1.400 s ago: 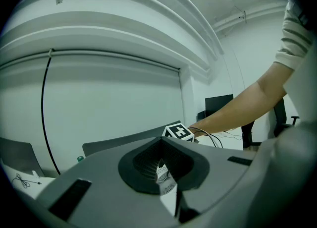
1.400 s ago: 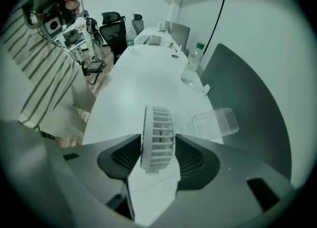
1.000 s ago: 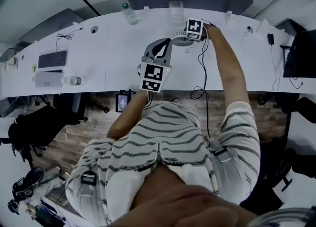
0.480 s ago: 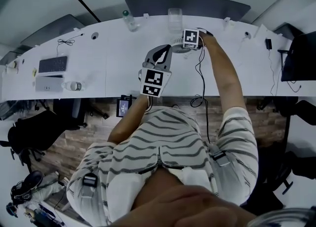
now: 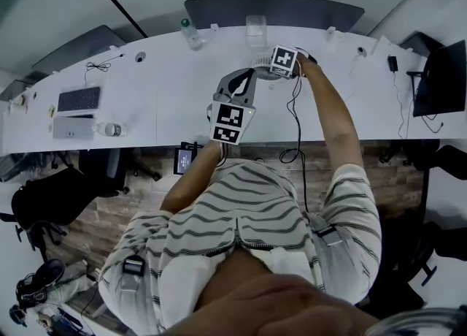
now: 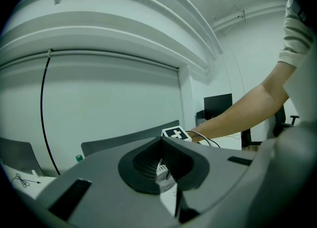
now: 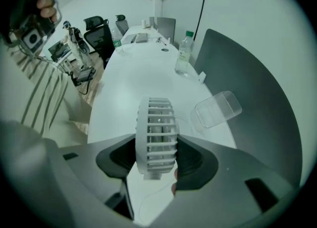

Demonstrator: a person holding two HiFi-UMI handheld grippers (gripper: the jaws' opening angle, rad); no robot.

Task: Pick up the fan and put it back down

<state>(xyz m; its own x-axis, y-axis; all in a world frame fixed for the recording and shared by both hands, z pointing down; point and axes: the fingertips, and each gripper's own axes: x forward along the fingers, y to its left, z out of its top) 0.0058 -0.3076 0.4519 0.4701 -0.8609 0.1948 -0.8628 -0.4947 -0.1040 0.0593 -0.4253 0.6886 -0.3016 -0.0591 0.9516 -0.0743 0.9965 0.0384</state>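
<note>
"At the far side of the white desk (image 5: 146, 93), what has hold of the fan (image 7: 156, 123)?"

"The right gripper (image 7: 156, 160). Its two dark pads press against the fan's flat grille faces, one on each side, so the round white housing stands edge-on between them. The person's right arm reaches well out over the desk to get there."

"Is the fan resting on the desk or up off it?"

"I cannot tell, because the gripper's own body hides the foot. A dark cable (image 5: 298, 108) runs from near the right hand back across the desk and loops over its near edge."

"And the left gripper (image 6: 161, 145)?"

"It is held above the desk, near the fan and pointing toward it. Its jaws meet at the tips with nothing gripped — there is only a thin slit lower down, and a sliver of the fan's grille shows through it."

"What stands around the fan?"

"A clear plastic container (image 7: 218, 108) sits just beyond it, by the dark partition (image 7: 257, 88) — and a bottle with a green cap (image 7: 184, 53) stands further along the desk. A keyboard (image 5: 78, 98) lies well off to the person's left."
</note>
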